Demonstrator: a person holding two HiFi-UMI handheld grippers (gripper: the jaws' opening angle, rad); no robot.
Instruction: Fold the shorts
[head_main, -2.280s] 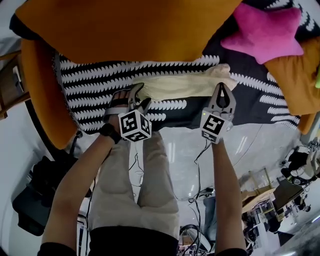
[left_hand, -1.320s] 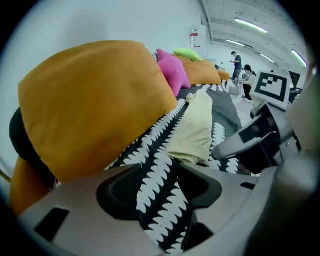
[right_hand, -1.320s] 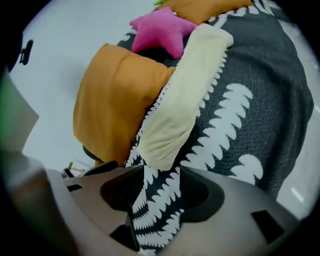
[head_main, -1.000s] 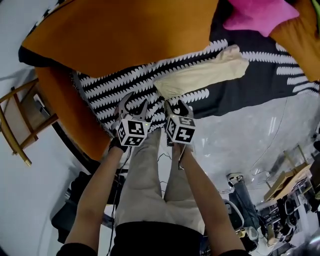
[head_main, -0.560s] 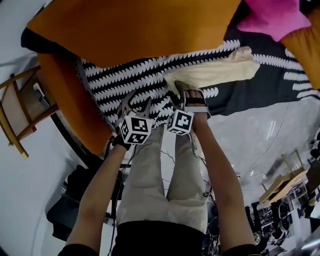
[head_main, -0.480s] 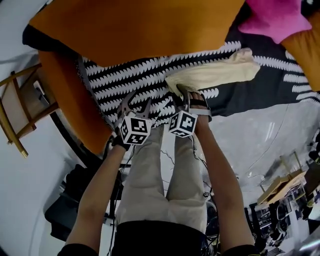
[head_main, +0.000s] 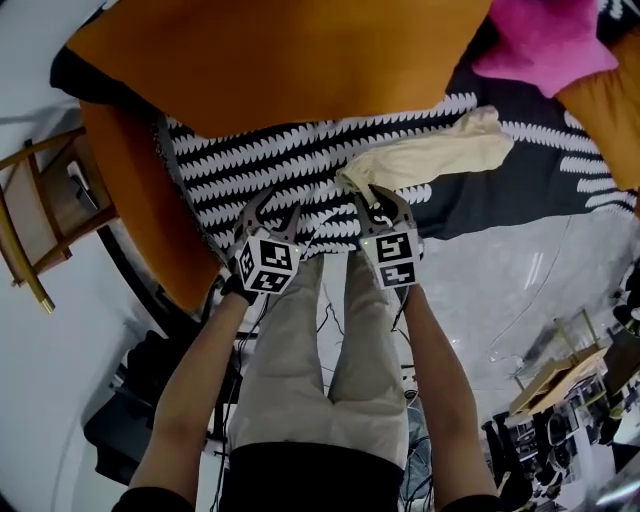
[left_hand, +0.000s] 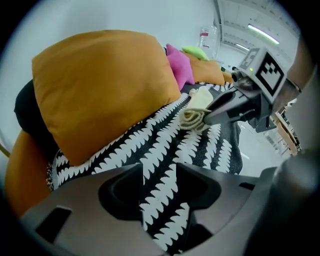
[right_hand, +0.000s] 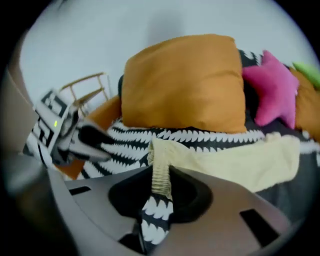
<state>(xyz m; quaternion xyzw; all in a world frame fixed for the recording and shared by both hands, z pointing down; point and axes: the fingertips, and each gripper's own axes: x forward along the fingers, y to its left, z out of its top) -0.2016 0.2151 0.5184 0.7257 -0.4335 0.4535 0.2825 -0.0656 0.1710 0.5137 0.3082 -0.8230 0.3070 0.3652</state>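
The bed (head_main: 250, 160) is seen steeply from above in the head view, with its near edge at mid-frame. From low and close over that edge, the left gripper (head_main: 277, 207) view and the right gripper (head_main: 377, 195) view are aimed across it toward the pillow (head_main: 270, 60), which is shared by all three views.

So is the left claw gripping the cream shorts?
No, the left gripper stands open over the patterned cover, apart from the shorts.

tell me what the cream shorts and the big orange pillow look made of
The shorts look like soft, matte cloth, perhaps cotton or a blend: they lie in limp folds, and the waistband is ribbed, gathered elastic. The orange pillow looks like smooth, matte woven fabric over a plump filling. The exact fibre can't be told for either.
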